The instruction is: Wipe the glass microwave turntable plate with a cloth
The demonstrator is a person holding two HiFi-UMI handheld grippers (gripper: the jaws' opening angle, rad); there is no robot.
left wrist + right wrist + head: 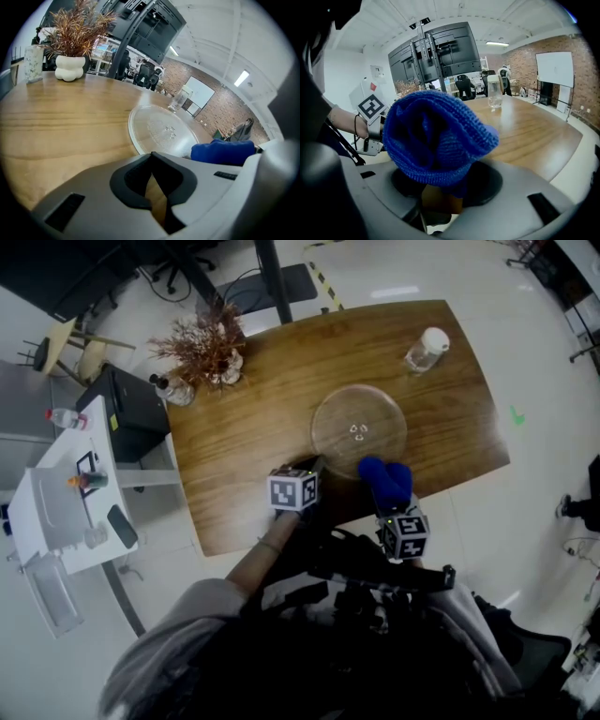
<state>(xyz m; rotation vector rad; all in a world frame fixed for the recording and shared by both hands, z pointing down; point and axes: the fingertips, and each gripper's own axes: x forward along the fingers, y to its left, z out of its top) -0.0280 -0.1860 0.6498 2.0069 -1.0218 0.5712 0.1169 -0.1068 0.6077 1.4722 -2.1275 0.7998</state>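
Nearest the person, the right gripper has its claw clamped on a bunched blue knitted cloth, which bulges up out of the jaws and fills the middle of the right gripper view. Beside it, the left gripper has its claw drawn together to a thin slit, with nothing between the jaws but a sliver of wood grain showing through. That makes two grippers and one cloth.

Both are over the near edge of a wooden table. Just past the jaws lies the glass turntable plate, flat on the wood and roughly central on the tabletop, with three small marks at its middle. In the head view the cloth sits at the plate's near right rim and the left gripper's tip is just beside the near left rim; whether either touches the glass cannot be told. There is one plate.

Farther off, toward the table's far right, a single clear bottle with a white cap stands upright, well apart from the plate; its contents cannot be made out. At the far left corner a white lumpy vase holds a spray of dried brown foliage. Just beside the vase stands one tall clear container, its contents unclear.

Off to the left, beyond the table, a white side table carries several small items, too small to name.
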